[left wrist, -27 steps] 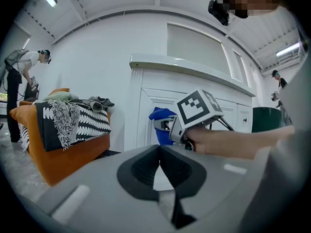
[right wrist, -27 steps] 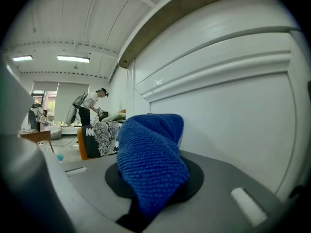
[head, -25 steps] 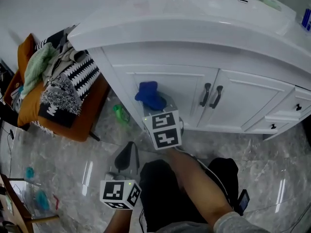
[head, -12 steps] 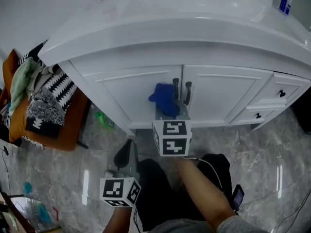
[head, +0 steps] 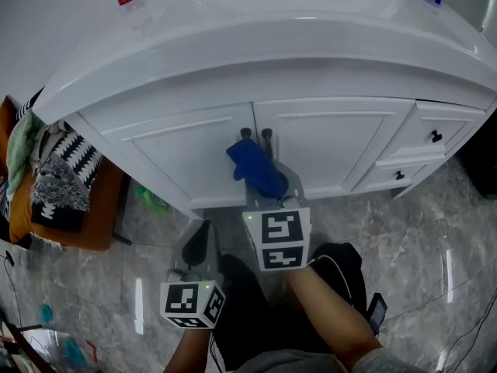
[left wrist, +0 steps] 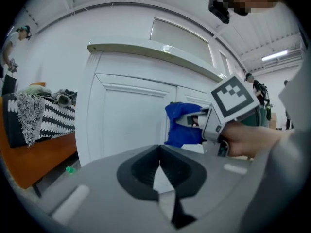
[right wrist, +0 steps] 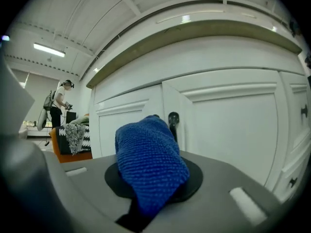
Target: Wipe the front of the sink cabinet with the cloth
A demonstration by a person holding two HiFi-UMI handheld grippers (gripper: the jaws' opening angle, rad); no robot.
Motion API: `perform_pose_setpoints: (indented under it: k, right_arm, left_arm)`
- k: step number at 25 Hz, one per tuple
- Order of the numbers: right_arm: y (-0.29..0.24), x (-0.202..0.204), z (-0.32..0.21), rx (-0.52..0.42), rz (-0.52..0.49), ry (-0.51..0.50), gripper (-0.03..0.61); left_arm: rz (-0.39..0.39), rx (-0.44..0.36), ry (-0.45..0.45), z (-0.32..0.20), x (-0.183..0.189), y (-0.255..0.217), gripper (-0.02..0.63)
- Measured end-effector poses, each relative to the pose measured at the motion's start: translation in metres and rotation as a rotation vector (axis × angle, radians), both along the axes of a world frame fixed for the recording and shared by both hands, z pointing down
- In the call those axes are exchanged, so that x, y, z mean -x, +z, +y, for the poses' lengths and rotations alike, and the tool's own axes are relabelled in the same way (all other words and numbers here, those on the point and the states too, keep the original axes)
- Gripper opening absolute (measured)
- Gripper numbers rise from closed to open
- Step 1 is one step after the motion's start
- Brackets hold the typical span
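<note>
right gripper [right wrist: 154,198] clamped on cloth [right wrist: 148,159], wad protruding ahead to meet cabinet door [right wrist: 228,130]; left gripper [left wrist: 160,178] closed, empty, idle behind.

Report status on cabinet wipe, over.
Right gripper shut on blue knitted cloth, at black door handles of white sink cabinet. Left gripper shut, empty. Nothing blocking.

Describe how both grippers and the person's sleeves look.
Both the left gripper and the right gripper have grey wedge-shaped bodies with dark jaw recesses, each carrying a white cube of black square markers. A thin pale cable trails behind the right one. A grey sleeve shows near the right elbow.
</note>
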State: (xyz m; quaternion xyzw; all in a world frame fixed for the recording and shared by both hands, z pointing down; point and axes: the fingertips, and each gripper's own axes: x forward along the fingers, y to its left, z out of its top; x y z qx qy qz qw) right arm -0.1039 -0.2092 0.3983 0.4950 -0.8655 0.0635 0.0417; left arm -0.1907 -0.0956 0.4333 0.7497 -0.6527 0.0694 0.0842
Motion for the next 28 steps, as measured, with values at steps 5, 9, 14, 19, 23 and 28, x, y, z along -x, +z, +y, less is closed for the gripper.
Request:
perform_pose_setpoints:
  k: [5, 9, 14, 19, 23, 28]
  right_arm:
    - [-0.004, -0.019, 0.001, -0.038, 0.02, -0.027, 0.061]
    - [-0.001, -0.035, -0.002, -0.045, 0.014, -0.024, 0.063]
    - [0.008, -0.055, -0.025, -0.022, 0.012, 0.025, 0.063]
    - [0.013, -0.068, -0.035, -0.023, 0.058, 0.035, 0.066]
    - [0.017, -0.089, -0.039, -0.054, 0.131, 0.024, 0.061]
    - [0.019, -0.13, -0.044, -0.048, 0.136, 0.125, 0.063]
  left_arm:
    - [-0.005, 0.015, 0.032, -0.011, -0.018, 0.006, 0.009]
    - [-0.01, 0.021, 0.04, -0.016, -0.028, 0.006, 0.009]
    - [0.002, 0.026, 0.054, -0.019, -0.037, 0.007, 0.009]
    - [0.006, 0.029, 0.061, -0.021, -0.043, 0.006, 0.009]
    - [-0.01, 0.022, 0.064, -0.025, -0.046, 0.006, 0.009]
    - [-0.01, 0.027, 0.065, -0.027, -0.045, 0.009, 0.009]
